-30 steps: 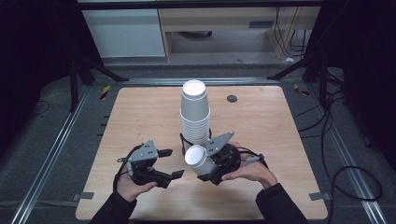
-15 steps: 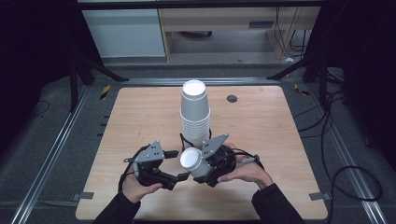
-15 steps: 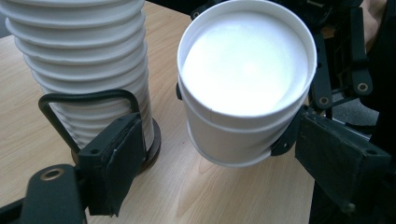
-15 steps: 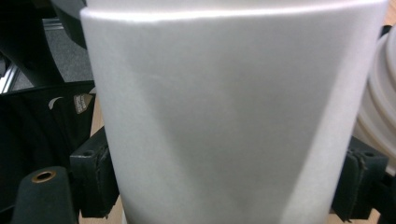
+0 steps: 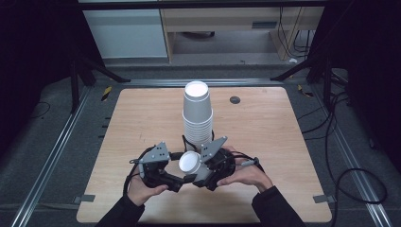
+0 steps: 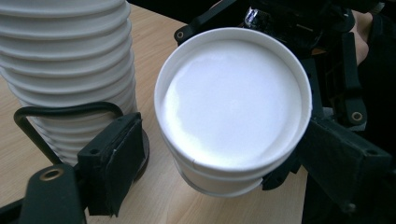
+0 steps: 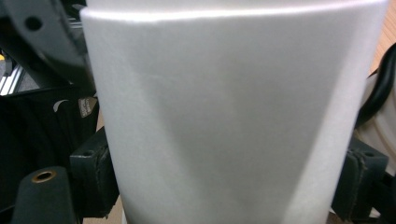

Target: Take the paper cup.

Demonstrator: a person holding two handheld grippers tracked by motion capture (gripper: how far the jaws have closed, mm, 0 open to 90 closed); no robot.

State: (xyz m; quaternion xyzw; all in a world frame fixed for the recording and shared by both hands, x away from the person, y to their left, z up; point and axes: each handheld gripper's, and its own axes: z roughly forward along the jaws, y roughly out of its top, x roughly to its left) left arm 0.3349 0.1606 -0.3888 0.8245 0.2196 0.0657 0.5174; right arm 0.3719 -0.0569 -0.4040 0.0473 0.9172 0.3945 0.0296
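One paper cup (image 5: 190,162) is off the stack of cups (image 5: 197,113): our right hand-held gripper (image 5: 201,166) pinches it low over the bench (image 5: 283,142), while our left hand-held gripper (image 5: 177,182) stays spread beside it; placing remains.

The wooden desk (image 5: 269,127) has rounded corners and a pale grain. A small dark round disc (image 5: 235,100) sits near its far edge, right of centre. Metal rails (image 5: 56,151) run along both sides on the grey floor. Black cables (image 5: 350,165) trail over the floor at the right. Beyond the desk stands a pale cabinet (image 5: 127,28).
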